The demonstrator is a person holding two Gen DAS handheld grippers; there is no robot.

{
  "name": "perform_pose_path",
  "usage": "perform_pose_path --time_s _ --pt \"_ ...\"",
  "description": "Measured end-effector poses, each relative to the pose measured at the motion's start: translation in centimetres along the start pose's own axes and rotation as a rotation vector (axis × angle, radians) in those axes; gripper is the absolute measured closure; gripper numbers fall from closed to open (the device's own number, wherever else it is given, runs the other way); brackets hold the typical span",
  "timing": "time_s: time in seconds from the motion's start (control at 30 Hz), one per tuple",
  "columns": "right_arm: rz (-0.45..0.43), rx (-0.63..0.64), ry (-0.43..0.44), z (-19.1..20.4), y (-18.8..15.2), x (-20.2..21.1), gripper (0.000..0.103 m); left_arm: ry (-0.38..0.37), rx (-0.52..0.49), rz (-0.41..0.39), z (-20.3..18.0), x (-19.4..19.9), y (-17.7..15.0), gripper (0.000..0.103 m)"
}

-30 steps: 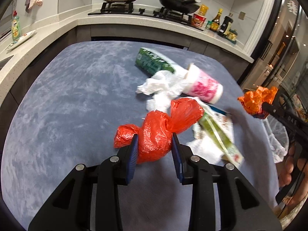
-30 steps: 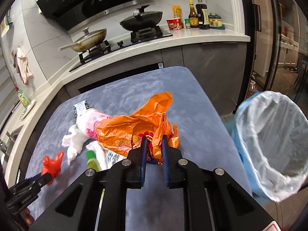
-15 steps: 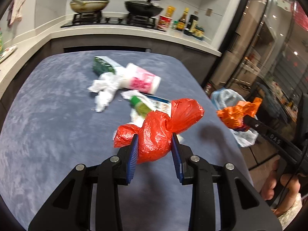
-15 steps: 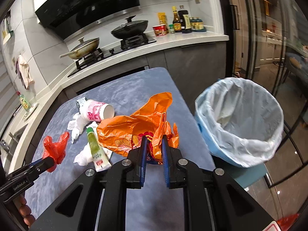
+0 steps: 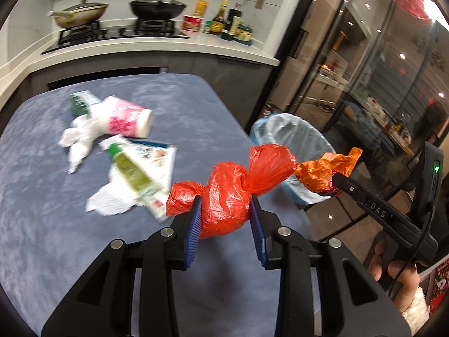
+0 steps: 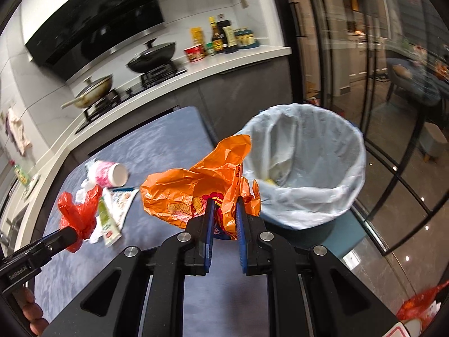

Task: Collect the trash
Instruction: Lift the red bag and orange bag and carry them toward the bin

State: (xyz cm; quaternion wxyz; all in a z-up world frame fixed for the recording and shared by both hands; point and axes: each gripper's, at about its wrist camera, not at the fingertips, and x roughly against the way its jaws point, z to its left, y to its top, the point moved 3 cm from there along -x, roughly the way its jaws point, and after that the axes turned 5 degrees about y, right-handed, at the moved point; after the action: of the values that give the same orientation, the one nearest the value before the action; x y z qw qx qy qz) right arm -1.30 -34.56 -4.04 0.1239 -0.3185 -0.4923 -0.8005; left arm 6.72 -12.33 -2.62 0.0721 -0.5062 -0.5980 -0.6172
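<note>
My left gripper is shut on a crumpled red plastic bag and holds it above the right edge of the blue-grey table. My right gripper is shut on an orange plastic bag and holds it just left of the white-lined trash bin. The bin also shows in the left wrist view, beyond the table edge. In the right wrist view the red bag hangs at the left. In the left wrist view the orange bag is at the right.
On the table lie a pink-and-white cup, white tissues, a green tube on a printed packet and a green packet. A counter with pans and bottles stands behind. Glass doors are at the right.
Both grippers have swung right toward the bin, each still holding its bag. The bin has come into fuller view and sits closer to the orange bag.
</note>
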Motion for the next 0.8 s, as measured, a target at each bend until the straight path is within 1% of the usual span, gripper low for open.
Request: perform_pose_path --time_s 0.23,0.37,0.4,0.57,0.8 --pt "-0.046 -0.052 -0.067 -4.5 1.8 0.6 0.089 -0.059 -0.072 0.004 -5.0 -3.1 2.3 0.072" --pt "-0.068 -0.087 -0.109 -7.3 3.2 0.4 0.089 -0.101 -0.116 0.014 -8.1 -5.5 3.6 0.072" --pt "-0.071 -0.093 -0.114 -7.7 3.4 0.2 0.089 -0.101 -0.123 0.018 -8.7 -6.0 3.8 0.072" --pt "-0.084 -0.121 -0.149 -10.4 5.0 -0.8 0.089 -0.138 -0.153 0.035 -11.5 -8.9 5.1 0.072" --pt "-0.073 -0.125 -0.189 -12.9 6.2 -3.1 0.089 -0.160 -0.202 0.060 -15.2 -13.0 6.7 0.072"
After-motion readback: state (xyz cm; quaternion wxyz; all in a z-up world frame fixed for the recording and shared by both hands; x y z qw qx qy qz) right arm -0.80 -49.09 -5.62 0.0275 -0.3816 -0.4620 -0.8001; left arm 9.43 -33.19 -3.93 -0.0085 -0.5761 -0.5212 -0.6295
